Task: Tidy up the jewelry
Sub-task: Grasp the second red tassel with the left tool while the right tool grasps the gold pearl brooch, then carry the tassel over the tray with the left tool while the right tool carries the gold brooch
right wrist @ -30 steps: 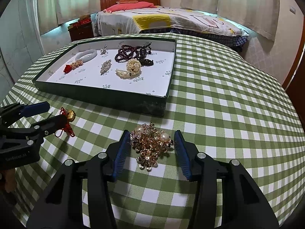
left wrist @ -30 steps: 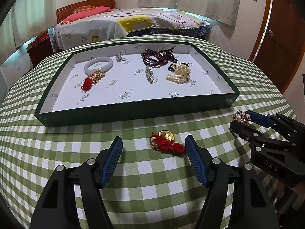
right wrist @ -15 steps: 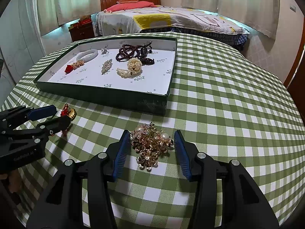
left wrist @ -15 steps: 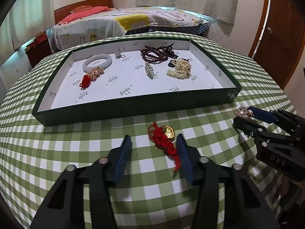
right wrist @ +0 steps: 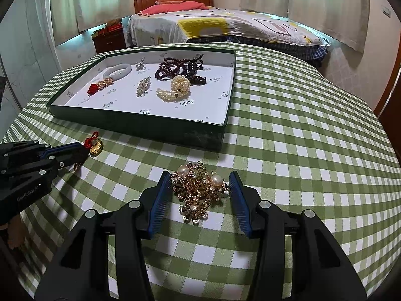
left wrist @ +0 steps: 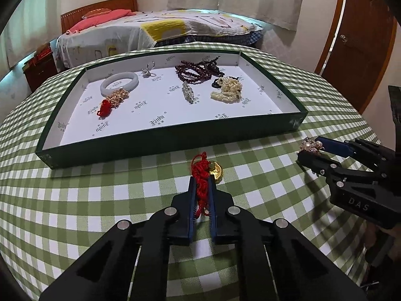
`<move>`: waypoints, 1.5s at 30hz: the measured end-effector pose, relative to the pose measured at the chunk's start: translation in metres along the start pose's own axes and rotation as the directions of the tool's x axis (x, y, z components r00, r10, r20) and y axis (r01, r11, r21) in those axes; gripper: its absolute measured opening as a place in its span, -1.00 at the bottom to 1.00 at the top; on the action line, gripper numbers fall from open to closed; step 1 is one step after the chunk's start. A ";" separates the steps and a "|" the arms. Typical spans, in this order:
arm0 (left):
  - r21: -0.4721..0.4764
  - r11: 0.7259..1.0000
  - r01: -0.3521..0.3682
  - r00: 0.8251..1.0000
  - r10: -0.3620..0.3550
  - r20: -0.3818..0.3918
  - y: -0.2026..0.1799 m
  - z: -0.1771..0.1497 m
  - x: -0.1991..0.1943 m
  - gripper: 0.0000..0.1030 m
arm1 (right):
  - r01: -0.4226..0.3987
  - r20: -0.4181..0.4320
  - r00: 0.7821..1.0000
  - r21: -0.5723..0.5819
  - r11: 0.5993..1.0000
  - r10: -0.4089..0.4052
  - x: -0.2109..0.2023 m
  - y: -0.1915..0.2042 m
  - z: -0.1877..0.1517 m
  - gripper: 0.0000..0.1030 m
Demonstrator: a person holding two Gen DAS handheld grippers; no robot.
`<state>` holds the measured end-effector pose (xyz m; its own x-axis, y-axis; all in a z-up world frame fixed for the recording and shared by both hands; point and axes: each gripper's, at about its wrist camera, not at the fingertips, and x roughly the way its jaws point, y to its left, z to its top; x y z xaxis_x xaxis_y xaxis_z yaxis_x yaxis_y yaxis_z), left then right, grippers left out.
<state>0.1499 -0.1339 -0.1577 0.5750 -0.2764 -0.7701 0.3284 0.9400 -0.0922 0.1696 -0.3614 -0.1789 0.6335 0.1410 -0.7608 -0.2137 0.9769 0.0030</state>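
Red cord of the knotted charm (left wrist: 201, 188) sits pinched in the left gripper (left wrist: 200, 195) jaws on the bench just before the tray (left wrist: 160, 148), so lift gently while the right gripper (right wrist: 200, 200) jaws, half-wide, straddle the gold brooch (right wrist: 199, 190).

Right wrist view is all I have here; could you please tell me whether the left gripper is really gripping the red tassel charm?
Observer: Yes. In the left wrist view the left gripper is shut on the red knotted cord, which runs lengthwise between the pads.
Operator: Thank you. Is the gold charm pinched as well?
Observer: No. The gold charm lies just ahead of the right-hand fingertip, not between the pads.
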 end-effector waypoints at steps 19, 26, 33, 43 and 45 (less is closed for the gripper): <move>0.007 1.000 -0.016 1.000 0.016 0.016 0.000 0.002 -0.004 -0.82 | 0.001 0.008 1.000 -0.004 1.000 -0.001 -0.003 0.003 0.002 -0.09; 0.019 0.999 -0.026 0.998 0.025 0.056 0.001 0.006 -0.015 -0.82 | 0.002 0.010 1.000 -0.021 1.000 -0.002 -0.008 0.007 0.005 -0.20; 0.010 1.000 -0.024 0.998 0.023 0.062 0.005 0.005 -0.018 -0.82 | 0.014 0.025 1.000 -0.042 0.999 -0.013 -0.012 0.012 0.006 -0.20; 0.015 1.000 -0.025 0.993 0.023 0.117 0.006 0.012 -0.037 -0.83 | 0.004 0.072 0.997 -0.038 0.999 -0.002 -0.032 0.016 0.017 -0.20; 0.016 1.000 -0.027 0.990 0.025 0.139 0.007 0.016 -0.044 -0.83 | 0.002 0.089 0.996 -0.036 0.999 0.001 -0.039 0.019 0.021 -0.20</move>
<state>0.1389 -0.1183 -0.1143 0.6813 -0.2783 -0.6771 0.3244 0.9439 -0.0616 0.1566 -0.3452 -0.1354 0.6969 0.1558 -0.7000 -0.2393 0.9707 -0.0222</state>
